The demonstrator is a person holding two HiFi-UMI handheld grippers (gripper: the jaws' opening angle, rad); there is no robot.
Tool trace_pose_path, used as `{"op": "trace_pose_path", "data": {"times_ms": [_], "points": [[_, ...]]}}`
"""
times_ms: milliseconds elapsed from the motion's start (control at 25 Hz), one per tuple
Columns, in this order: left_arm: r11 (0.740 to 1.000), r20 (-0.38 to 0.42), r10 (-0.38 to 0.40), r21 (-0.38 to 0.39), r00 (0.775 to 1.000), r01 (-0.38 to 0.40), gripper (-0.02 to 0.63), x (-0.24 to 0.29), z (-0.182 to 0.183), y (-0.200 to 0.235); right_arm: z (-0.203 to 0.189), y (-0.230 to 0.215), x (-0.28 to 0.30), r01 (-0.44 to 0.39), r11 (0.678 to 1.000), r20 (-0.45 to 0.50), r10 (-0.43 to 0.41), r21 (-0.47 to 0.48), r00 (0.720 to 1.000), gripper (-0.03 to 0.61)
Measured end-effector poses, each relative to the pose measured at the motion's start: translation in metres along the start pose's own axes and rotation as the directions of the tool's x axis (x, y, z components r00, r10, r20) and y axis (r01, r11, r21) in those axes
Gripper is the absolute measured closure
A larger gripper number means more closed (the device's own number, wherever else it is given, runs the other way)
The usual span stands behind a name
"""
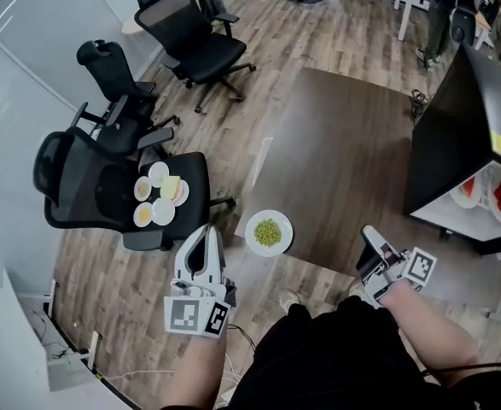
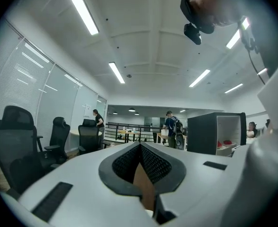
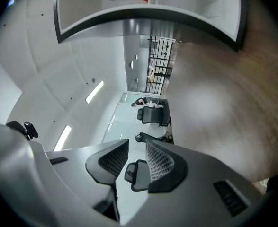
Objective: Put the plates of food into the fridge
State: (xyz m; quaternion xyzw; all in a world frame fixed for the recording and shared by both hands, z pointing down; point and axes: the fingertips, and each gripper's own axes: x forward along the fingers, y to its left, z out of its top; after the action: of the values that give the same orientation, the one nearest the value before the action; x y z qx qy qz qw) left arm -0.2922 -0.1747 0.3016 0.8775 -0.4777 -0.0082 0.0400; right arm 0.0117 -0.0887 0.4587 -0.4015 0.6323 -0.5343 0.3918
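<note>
A white plate of green peas [image 1: 268, 232] lies low on the floor at the corner of a dark mat [image 1: 335, 161], between my two grippers and touching neither. Several more plates of food [image 1: 160, 195] sit on the seat of a black office chair [image 1: 105, 195] at the left. The black fridge [image 1: 455, 135] stands open at the right, with plates of red food [image 1: 470, 188] on its white shelf. My left gripper [image 1: 207, 231] [image 2: 139, 145] is shut with nothing seen held. My right gripper [image 1: 368, 231] [image 3: 138, 148] is open and empty, turned toward the fridge [image 3: 148, 8].
More black office chairs [image 1: 195, 37] stand at the back left beside a glass wall. A person [image 1: 442, 7] stands by desks at the far right. Cables [image 1: 79, 357] run along the floor near the left wall. The open fridge [image 2: 214, 134] also shows in the left gripper view.
</note>
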Motion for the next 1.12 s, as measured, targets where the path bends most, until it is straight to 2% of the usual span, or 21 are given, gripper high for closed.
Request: {"op": "trace_pose_path", "data": {"times_ms": [440, 680, 1120], "points": [[0.994, -0.058, 0.111, 0.001, 0.992, -0.111, 0.607, -0.051, -0.02, 0.085, -0.112, -0.054, 0.058, 0.103, 0.994, -0.172, -0.096, 0.037, 0.98, 0.457], [0.989, -0.093, 0.15, 0.022, 0.984, -0.149, 0.607, -0.076, -0.032, 0.118, -0.166, -0.081, 0.076, 0.132, 0.99, -0.248, -0.114, 0.056, 0.962, 0.457], [0.974, -0.15, 0.226, 0.052, 0.962, -0.221, 0.607, -0.11, -0.054, 0.162, -0.226, -0.145, 0.09, 0.216, 0.963, -0.292, -0.163, 0.161, 0.943, 0.457]]}}
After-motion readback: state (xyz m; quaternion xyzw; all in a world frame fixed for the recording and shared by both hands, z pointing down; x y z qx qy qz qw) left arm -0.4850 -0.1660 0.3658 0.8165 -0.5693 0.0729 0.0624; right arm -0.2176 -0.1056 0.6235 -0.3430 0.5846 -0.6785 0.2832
